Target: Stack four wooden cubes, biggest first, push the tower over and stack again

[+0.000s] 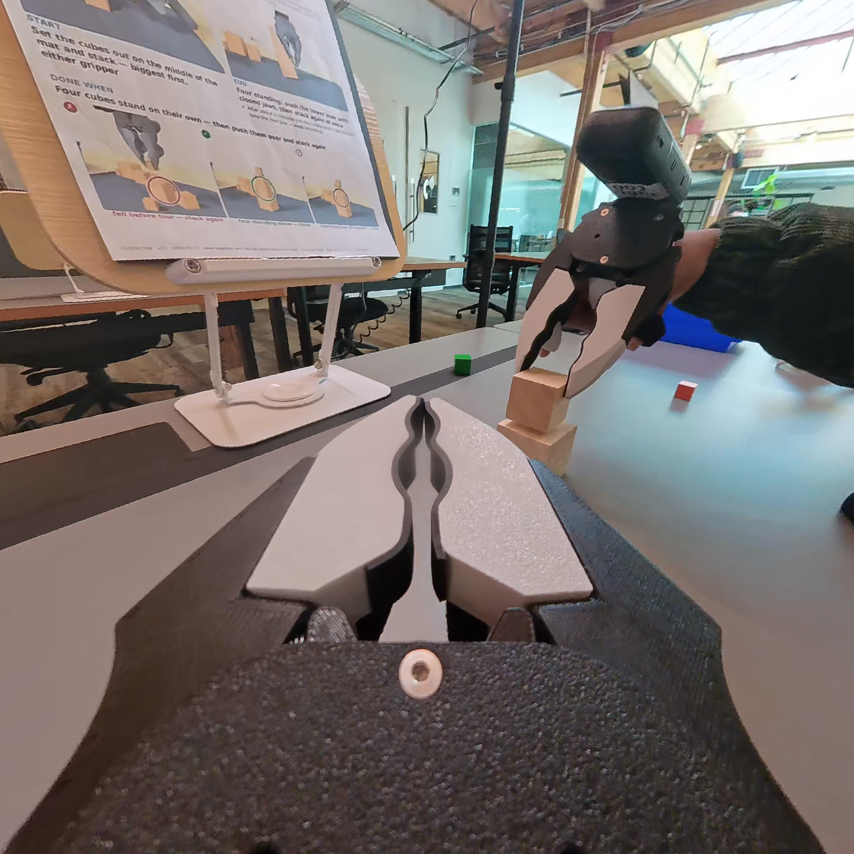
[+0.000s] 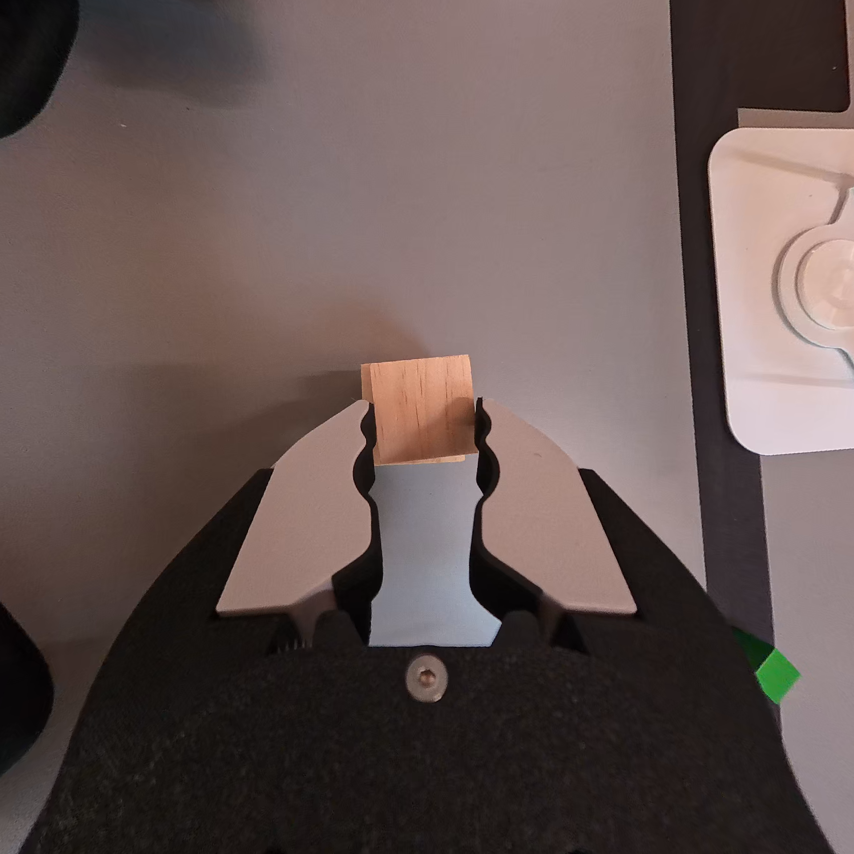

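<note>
My right gripper [image 2: 423, 403] points down and is shut on a light wooden cube [image 2: 416, 383], with a pad on each of its side faces. In the left wrist view the right gripper [image 1: 546, 382] grips that cube [image 1: 536, 399] near its top. The cube rests, slightly turned, on a larger wooden cube [image 1: 543, 443] on the grey table [image 1: 693, 508]. Only slivers of the lower cube [image 2: 366, 383] show in the right wrist view. My left gripper [image 1: 423, 406] is shut with nothing in it, low over the table, left of and nearer than the stack.
A white stand [image 1: 282, 406] holding an instruction sheet [image 1: 208, 129] sits at the table's far left edge on a dark strip [image 1: 92, 466]. A small green cube [image 1: 462, 364] lies behind the stack and a small red cube [image 1: 685, 390] to its right. A sleeved hand [image 1: 762, 286] holds the right gripper. Spacing between my two grippers at the tips: around 20 cm.
</note>
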`<state>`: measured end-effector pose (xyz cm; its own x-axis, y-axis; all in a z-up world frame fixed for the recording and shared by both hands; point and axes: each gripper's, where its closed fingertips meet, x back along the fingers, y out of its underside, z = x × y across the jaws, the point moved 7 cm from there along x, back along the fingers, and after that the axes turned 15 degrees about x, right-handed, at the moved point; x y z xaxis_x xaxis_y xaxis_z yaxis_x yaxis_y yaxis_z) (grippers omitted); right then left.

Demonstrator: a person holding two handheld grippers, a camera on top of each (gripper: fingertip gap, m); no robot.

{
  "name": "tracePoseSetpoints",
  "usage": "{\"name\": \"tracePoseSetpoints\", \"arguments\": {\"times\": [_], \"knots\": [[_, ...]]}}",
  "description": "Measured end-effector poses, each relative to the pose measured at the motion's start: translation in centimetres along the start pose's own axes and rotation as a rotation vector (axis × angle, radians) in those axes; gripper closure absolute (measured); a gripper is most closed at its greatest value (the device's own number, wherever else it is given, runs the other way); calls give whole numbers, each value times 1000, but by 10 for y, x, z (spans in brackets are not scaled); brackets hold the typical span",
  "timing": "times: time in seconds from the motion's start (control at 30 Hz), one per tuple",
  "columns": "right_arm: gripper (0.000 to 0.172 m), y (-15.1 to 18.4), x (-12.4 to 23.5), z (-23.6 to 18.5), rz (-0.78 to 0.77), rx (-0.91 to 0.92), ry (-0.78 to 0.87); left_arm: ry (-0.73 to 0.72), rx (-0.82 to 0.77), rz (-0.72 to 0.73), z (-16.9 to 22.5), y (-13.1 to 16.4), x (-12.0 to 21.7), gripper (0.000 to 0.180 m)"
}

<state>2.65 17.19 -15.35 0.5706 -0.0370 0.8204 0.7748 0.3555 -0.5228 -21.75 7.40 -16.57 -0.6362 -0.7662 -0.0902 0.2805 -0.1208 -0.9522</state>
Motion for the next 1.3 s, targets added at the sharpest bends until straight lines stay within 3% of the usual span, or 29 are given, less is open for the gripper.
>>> {"name": "tracePoseSetpoints", "arguments": {"times": [0.27, 1.3], "knots": [[130, 1, -1, -3, -7, -11, 16, 78, 22, 4, 2, -1, 3, 180], [130, -1, -4, -5, -33, -37, 21, 80, -1, -37, 5, 3, 0, 180]]}}
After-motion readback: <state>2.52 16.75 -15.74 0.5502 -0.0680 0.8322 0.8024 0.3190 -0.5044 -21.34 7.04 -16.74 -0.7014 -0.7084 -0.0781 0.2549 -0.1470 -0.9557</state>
